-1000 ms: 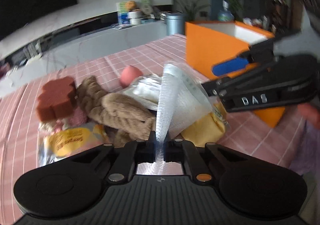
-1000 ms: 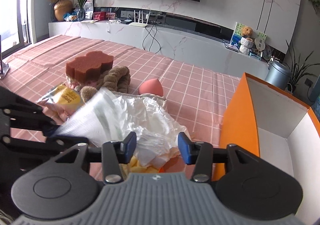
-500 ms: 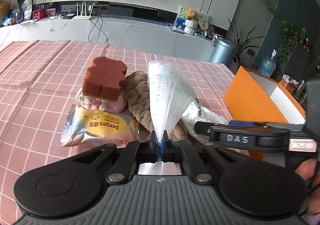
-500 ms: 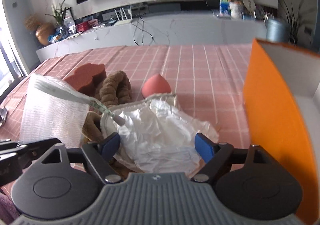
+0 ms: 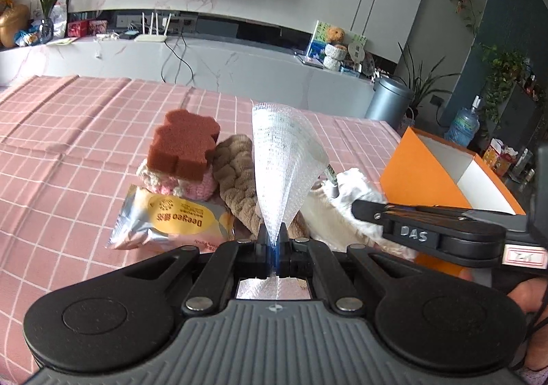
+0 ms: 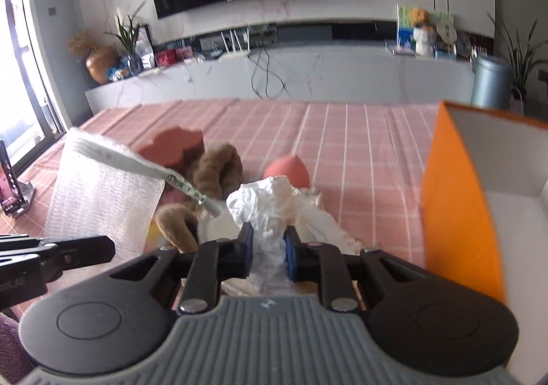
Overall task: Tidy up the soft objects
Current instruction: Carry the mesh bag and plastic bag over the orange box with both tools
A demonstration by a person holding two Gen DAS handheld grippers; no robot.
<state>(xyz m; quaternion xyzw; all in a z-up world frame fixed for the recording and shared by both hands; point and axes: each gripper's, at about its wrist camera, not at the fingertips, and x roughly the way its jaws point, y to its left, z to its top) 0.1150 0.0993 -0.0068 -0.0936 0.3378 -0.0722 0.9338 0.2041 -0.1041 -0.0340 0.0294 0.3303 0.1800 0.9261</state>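
Pinching the bubble-wrap bag [image 5: 286,159] upright, our left tool [image 5: 273,238] hovers over the pile – our right tool [image 6: 268,243] clamps crumpled white plastic [image 6: 274,200] beside the orange box [image 6: 455,213]; open bench [image 5: 68,131] lies leftward.

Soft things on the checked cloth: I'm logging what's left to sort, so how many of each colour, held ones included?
Brown or rust: 2, sponge, braided plush
Pink: 2, knitted piece, egg-shaped puff
White or clear: 2, bubble wrap bag, crumpled bag
Yellow: 1, snack packet
Total: 7
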